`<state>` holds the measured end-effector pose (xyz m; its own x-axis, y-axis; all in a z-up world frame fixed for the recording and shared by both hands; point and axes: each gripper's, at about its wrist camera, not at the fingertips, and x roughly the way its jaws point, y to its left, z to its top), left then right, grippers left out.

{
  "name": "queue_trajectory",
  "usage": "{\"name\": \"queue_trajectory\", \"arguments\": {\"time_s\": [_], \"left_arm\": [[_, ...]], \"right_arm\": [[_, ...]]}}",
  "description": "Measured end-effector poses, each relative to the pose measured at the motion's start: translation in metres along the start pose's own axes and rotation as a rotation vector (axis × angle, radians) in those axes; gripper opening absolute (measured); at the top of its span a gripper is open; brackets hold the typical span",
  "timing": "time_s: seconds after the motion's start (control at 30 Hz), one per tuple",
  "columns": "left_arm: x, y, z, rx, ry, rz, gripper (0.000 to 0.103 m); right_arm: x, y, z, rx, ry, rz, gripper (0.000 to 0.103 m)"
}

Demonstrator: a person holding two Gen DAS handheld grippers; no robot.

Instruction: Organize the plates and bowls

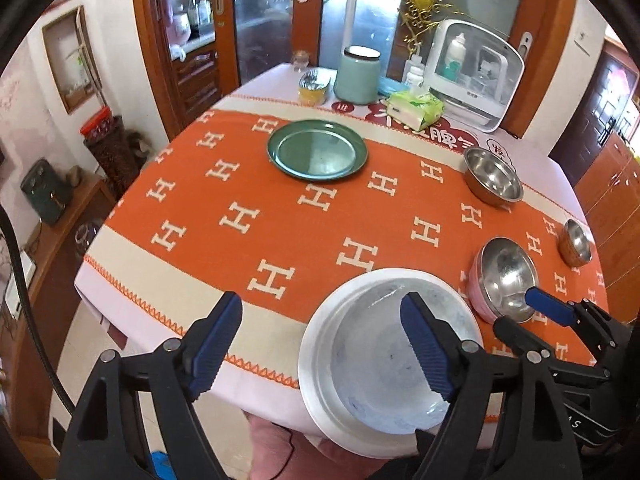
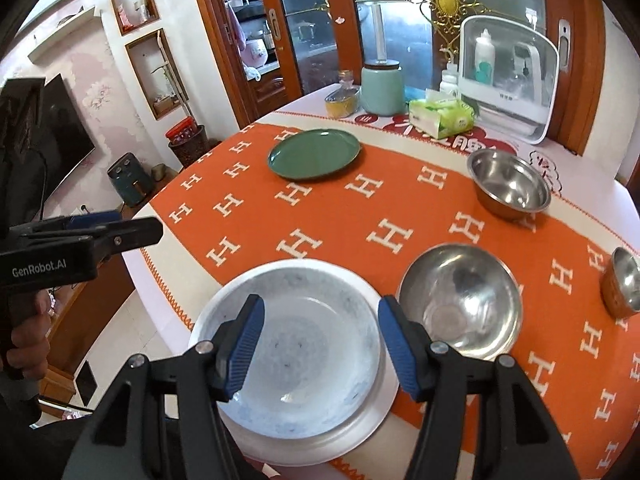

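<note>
We see an orange tablecloth patterned with white H shapes; at the table's far edge stand a mint-green canister, a green tissue pack and a white countertop appliance; wooden glass-fronted cabinets rise behind.

Left gripper: black plastic arms, round silver rivets at the pivots, blue ribbed pads on the fingers. Right gripper: same build, same blue pads. White "GenRobot.AI" lettering on the left gripper's black body. Black cable at far left.
</note>
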<state>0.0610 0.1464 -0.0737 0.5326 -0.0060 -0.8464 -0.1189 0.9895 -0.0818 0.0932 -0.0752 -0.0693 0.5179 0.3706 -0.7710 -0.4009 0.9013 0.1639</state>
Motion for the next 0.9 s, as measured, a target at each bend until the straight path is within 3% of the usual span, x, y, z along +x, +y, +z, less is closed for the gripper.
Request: {"name": "queue_trajectory", "arguments": {"time_s": [0.13,0.4,0.9], "left_arm": [[0.005,0.009,0.007,-0.029,0.026,-0.037,0.081],[0.014,0.033,0.034,-0.024,0.037,-0.122,0.081],[0.049,0.091,0.108,0.165,0.088,-0.226,0.086]], "right_arm": [[-0.010,0.002,0.006,-0.025,-0.039,-0.043,0.071],[-0.008,0.008,0.026,0.070,-0.099,-0.100,0.072],[0.042,0.060,0.064,0.261,-0.108,-0.194,0.073]]}}
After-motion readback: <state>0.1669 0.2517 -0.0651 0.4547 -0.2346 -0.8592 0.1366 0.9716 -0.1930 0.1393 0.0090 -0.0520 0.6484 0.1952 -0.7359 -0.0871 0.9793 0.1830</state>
